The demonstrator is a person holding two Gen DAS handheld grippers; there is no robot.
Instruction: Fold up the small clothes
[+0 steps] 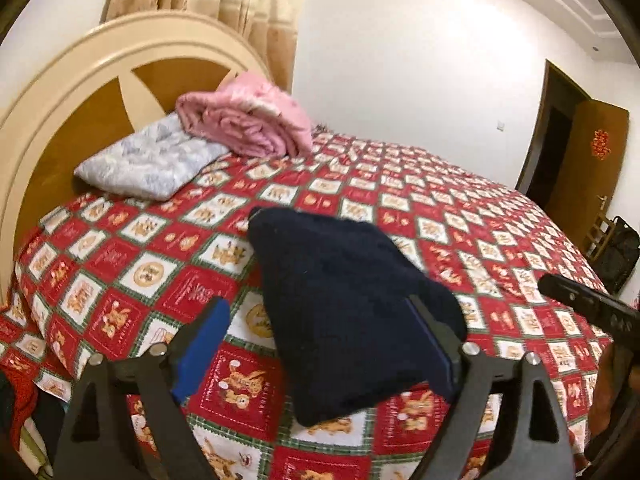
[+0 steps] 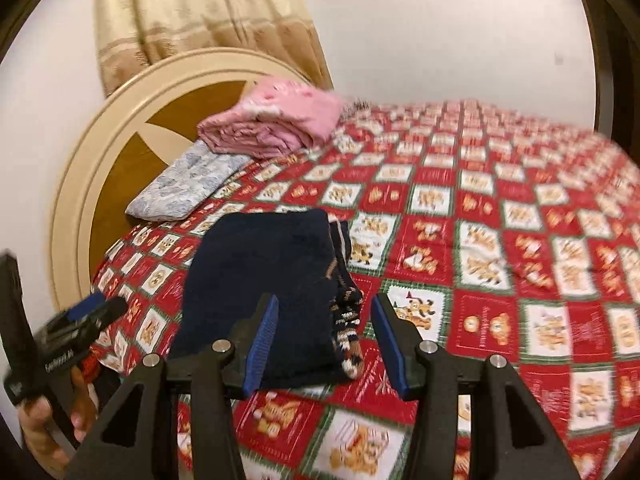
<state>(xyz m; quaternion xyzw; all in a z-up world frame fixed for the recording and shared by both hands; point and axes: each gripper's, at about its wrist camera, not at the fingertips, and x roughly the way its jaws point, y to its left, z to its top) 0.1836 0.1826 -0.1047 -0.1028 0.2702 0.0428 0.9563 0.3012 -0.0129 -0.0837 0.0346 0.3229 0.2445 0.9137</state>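
Observation:
A dark navy folded garment (image 1: 344, 304) lies on the red and white checked bedspread (image 1: 440, 196) near the bed's front edge. My left gripper (image 1: 320, 344) hovers over its near end, jaws wide, open, pads off the cloth. From the right wrist view the same garment (image 2: 260, 280) shows a brown and white patterned knit edge (image 2: 349, 320) along its right side. My right gripper (image 2: 326, 344) stands open just short of that edge, holding nothing. A person's hand (image 2: 40, 432) holds the left gripper (image 2: 86, 312) at lower left. The right gripper's finger (image 1: 588, 304) pokes in at the right.
A rolled pink blanket (image 1: 248, 120) and a pale blue-grey pillow (image 1: 152, 160) lie by the cream and brown headboard (image 1: 60, 92). A beige curtain (image 2: 200, 16) hangs behind. A brown door (image 1: 580, 152) and a dark bag (image 1: 620, 252) stand at the far right.

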